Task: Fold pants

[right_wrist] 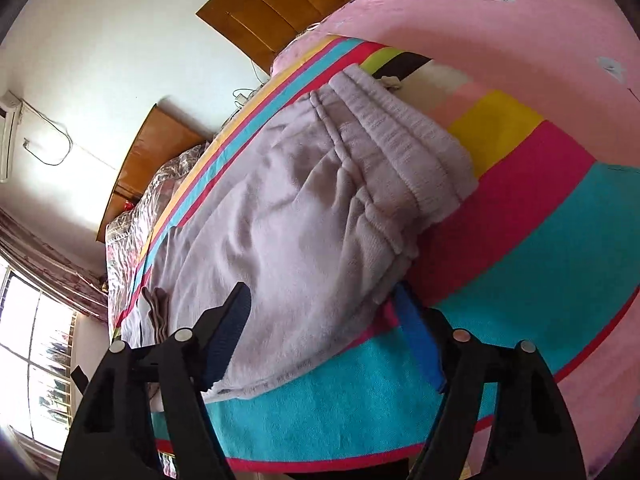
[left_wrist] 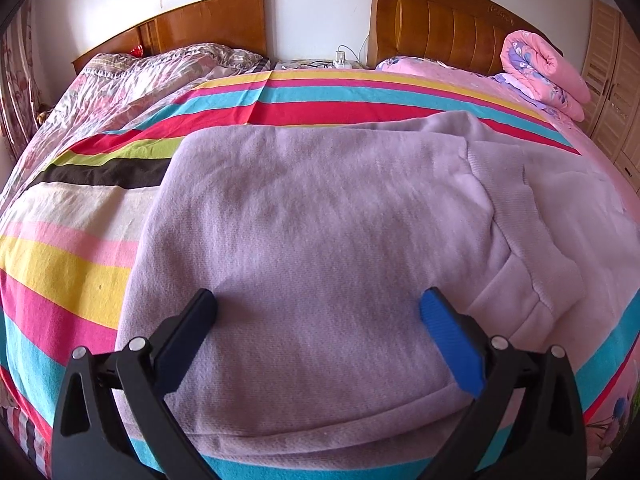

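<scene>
Pants (left_wrist: 320, 216) of soft lilac-grey fleece lie spread over the striped sheet (left_wrist: 72, 256) on the bed in front of you, taking up most of both views. The cloth is thick and slightly fuzzy, with shallow wrinkles across the broad panel; in your left wrist view that panel lies smooth and flat, with a ribbed strip (left_wrist: 520, 264) running down its right side over paler fabric. In your right wrist view the ribbed, gathered waistband (right_wrist: 404, 148) runs diagonally along the garment's upper right edge, and a drawstring end (right_wrist: 390, 82) pokes out at its far corner. The sheet under them shows bands of teal, red, yellow, pink, white and black. Behind it stand two wooden headboards (left_wrist: 452, 28), with a rolled pink quilt (left_wrist: 544, 68) on the right-hand bed. Your left tongs (left_wrist: 318, 312) hover just over the near part of the flat panel, fingers wide apart, nothing between them gripped. Your right tongs (right_wrist: 324, 308), seen rolled to one side, straddle the near edge of the pants; the dark finger (right_wrist: 226, 336) lies over the fleece and the blue finger (right_wrist: 416, 332) over the teal stripe, parted, and you cannot see them pressing on the cloth.
</scene>
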Motion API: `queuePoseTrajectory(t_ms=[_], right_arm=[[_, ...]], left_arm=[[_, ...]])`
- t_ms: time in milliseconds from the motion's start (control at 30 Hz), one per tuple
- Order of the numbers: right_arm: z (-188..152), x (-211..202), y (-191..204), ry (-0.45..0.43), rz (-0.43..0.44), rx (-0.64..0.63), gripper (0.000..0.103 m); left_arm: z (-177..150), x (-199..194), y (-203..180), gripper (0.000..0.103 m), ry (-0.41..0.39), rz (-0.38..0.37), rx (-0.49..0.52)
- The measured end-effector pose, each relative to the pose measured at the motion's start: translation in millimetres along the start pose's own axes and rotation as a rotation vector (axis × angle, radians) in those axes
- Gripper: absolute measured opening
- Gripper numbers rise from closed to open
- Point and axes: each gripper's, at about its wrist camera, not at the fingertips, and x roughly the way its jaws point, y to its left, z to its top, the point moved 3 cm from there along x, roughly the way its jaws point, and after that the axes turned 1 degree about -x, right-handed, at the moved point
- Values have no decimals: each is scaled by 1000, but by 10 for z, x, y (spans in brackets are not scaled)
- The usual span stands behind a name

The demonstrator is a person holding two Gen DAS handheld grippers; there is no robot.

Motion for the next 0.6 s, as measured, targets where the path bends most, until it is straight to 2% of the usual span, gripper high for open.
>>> queuePoseTrajectory(t_ms=[167, 267, 333, 400, 533, 600], right_arm=[[191, 39, -100, -79, -47, 61, 67], [193, 102, 6, -32, -92, 16, 66], [136, 83, 16, -15, -101, -6, 58], [98, 37, -53, -24, -75, 19, 41], [85, -43, -79, -116, 23, 57, 30], [96, -143, 75, -179, 27, 34, 27]], left_arm=[[-3, -7, -5, 102, -1, -1, -1], [-8, -18, -1, 102, -3, -6, -2], [-9, -28, -4, 102, -6, -11, -4], [-7, -29, -9, 102, -7, -12, -5], [-14, -39, 4, 102, -9, -18, -7], [-21, -43, 1, 102, -11, -21, -10]])
